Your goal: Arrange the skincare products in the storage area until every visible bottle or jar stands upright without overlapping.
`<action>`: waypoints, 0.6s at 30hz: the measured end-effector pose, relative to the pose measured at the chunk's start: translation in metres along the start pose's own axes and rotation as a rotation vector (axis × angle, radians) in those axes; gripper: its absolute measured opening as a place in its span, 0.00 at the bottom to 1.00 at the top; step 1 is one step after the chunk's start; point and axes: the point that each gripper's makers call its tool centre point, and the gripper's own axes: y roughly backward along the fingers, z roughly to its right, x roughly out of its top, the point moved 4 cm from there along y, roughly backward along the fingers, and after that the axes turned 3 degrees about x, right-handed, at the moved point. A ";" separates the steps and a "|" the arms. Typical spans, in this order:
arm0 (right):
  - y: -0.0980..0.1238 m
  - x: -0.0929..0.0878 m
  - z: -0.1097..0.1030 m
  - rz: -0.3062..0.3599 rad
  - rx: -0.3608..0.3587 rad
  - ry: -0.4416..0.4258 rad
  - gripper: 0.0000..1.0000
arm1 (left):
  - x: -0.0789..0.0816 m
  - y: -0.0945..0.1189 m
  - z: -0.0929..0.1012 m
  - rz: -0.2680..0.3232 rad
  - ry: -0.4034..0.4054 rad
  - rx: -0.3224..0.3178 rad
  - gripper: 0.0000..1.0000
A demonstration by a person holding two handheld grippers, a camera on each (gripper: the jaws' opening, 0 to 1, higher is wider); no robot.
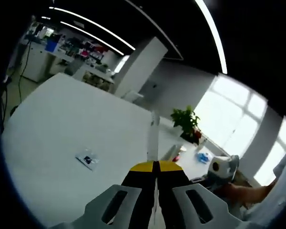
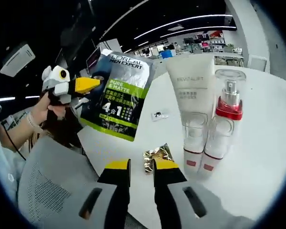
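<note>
Left gripper holds the black-green sachet above the table

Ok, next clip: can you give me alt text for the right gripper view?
The left gripper holds a dark-and-green L'Oreal Men Expert pouch up above a white table. On the table stand a white Revitalift tube and two clear-capped pump bottles, a gold sachet lies in front, and the right gripper is open in the foreground.
</note>
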 end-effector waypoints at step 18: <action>-0.061 -0.014 0.014 -0.208 -0.103 0.349 0.47 | 0.008 0.020 -0.014 0.029 -0.021 0.034 0.00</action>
